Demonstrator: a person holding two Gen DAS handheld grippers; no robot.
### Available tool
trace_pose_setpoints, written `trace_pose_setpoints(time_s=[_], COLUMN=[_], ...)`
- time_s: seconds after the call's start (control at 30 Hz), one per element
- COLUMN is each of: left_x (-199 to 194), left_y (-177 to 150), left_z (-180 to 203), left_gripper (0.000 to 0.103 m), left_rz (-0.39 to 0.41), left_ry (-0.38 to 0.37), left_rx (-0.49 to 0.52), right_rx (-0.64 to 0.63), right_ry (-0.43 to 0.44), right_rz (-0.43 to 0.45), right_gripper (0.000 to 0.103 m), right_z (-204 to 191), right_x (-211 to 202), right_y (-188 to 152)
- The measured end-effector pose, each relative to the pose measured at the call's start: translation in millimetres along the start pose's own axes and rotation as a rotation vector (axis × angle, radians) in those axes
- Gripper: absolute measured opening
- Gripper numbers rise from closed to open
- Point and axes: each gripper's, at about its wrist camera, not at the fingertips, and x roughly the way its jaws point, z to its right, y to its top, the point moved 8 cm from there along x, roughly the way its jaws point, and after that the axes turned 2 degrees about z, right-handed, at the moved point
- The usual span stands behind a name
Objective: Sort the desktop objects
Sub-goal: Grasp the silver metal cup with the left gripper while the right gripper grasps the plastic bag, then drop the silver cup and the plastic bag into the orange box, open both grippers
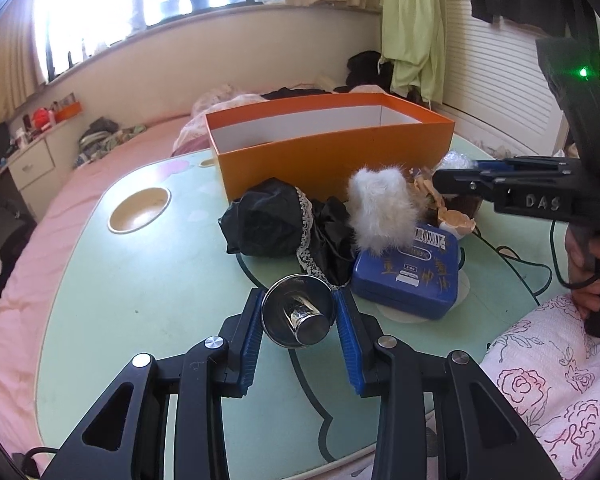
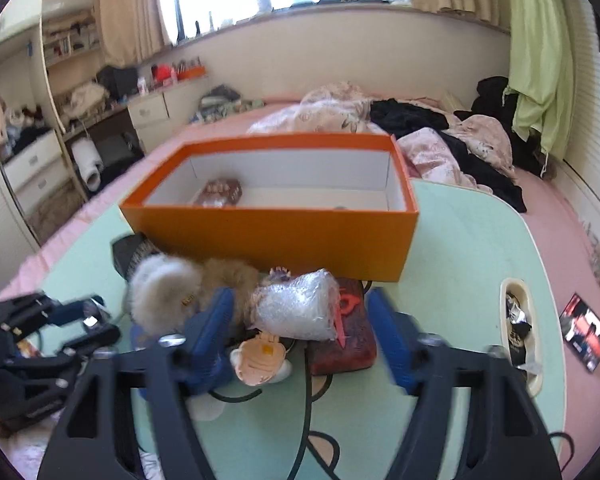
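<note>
My left gripper [image 1: 298,296] is shut on a shiny steel cup [image 1: 298,314], whose mouth faces the camera just above the green table [image 1: 140,280]. Ahead lies a pile: black lace-trimmed cloth [image 1: 272,220], a white fur ball [image 1: 380,208] and a blue tin [image 1: 408,276]. Behind the pile stands an open orange box [image 2: 268,236] with a brown packet [image 2: 218,194] inside. My right gripper [image 2: 300,294] is open, its blue pads apart on either side of a bubble-wrap bundle [image 2: 296,312] that rests on a dark red case [image 2: 344,348]. In the left wrist view the right gripper [image 1: 448,178] reaches in from the right.
A peach shell-shaped toy [image 2: 258,360] and black cables [image 2: 308,400] lie near the right fingers. The table has a round hollow [image 1: 140,210] at left and a slot [image 2: 518,328] with wrappers at right. A person's hand [image 1: 584,264] grips the right handle. A pink bed surrounds the table.
</note>
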Motion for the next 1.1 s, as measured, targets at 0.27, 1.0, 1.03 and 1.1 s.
trace_pose_setpoints(time_s=[0.27, 1.0, 1.03, 1.1], left_x=[-12.8, 114.4, 116.1, 110.5], left_y=[11.9, 161.1, 159.1, 156.3], left_z=[-6.5, -15.6, -15.7, -15.7], left_gripper=[0.034, 0.045, 0.060, 0.071], left_rz=[0.039, -0.089, -0.096, -0.070], left_ry=[0.004, 0.115, 0.130, 0.156], left_rx=[-0.021, -0.108, -0.105, -0.101], right_rx=[-0.048, 0.134, 0.148, 0.175], right_ry=[0.020, -0.019, -0.024, -0.031], right_rz=[0.116, -0.011, -0.017, -0.010], right_gripper=[0.034, 0.039, 0.040, 0.053], right_z=[-4.7, 35.0, 37.5, 42.3], right_x=[-40.5, 64.6, 68.6, 69.3], right_y=[8.0, 93.3, 93.7, 93.6])
